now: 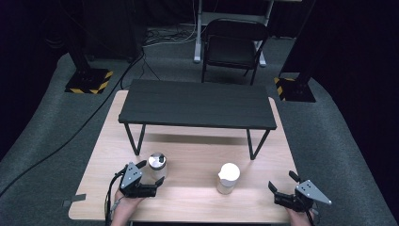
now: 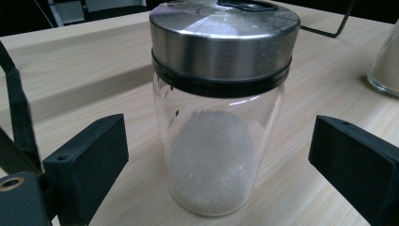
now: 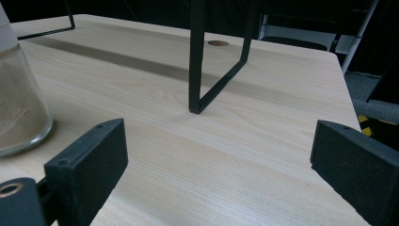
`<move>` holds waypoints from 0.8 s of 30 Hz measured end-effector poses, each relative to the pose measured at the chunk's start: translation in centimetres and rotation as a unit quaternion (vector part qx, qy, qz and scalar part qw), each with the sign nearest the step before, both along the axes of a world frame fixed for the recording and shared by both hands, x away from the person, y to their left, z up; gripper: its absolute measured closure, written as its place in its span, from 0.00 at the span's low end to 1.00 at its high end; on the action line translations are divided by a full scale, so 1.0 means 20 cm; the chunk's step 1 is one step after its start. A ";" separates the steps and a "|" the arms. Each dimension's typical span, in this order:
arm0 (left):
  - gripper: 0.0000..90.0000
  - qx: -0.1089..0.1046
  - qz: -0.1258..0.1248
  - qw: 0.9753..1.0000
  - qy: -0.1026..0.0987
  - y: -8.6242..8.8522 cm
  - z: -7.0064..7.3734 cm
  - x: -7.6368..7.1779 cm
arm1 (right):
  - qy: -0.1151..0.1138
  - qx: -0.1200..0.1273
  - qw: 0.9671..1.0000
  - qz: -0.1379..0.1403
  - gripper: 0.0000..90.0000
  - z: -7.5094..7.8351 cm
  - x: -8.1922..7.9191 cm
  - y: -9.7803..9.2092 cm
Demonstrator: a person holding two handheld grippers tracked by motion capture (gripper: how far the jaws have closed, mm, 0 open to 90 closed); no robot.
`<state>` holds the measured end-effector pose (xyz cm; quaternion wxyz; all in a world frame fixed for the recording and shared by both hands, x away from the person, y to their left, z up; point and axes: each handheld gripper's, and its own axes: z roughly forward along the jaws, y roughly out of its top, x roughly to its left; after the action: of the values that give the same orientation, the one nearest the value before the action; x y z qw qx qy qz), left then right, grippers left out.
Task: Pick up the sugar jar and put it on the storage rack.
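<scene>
The left gripper view shows white granules inside the glass shaker jar (image 2: 221,113), detail too small to tell in the high view. No lettering is legible. The jar stands upright between the spread jaws of the left gripper (image 1: 149,173), untouched. The right gripper (image 1: 281,184) is wide, holding nothing.

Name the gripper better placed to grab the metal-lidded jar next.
Left. The left gripper is open with the metal-lidded jar standing between its jaws, untouched. The right gripper is open near the table's far right edge, nearer the white-lidded jar.
</scene>
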<state>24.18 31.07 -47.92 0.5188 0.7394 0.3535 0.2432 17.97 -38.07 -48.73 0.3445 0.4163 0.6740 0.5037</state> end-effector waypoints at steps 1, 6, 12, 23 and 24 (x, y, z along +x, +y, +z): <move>0.06 0.002 0.001 1.000 0.001 -0.01 0.00 0.00 | 0.000 0.000 1.000 0.000 0.04 0.00 0.00 0.00; 0.06 0.007 0.002 1.000 0.005 -0.04 0.01 0.03 | 0.000 0.000 1.000 0.001 0.04 0.00 0.00 0.00; 0.08 0.012 -0.002 1.000 0.011 -0.07 0.02 0.06 | 0.001 0.000 1.000 0.001 0.04 0.00 0.00 0.00; 0.13 0.016 0.008 1.000 0.023 -0.11 0.04 0.10 | 0.001 0.000 1.000 0.002 0.04 0.00 0.00 0.00; 0.14 0.019 0.006 1.000 0.024 -0.12 0.04 0.10 | 0.001 0.000 1.000 0.002 0.04 0.00 0.00 0.00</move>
<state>26.22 28.75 -47.10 0.4948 0.7523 0.3658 0.2355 18.03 -38.13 -48.70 0.3427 0.4153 0.6753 0.5041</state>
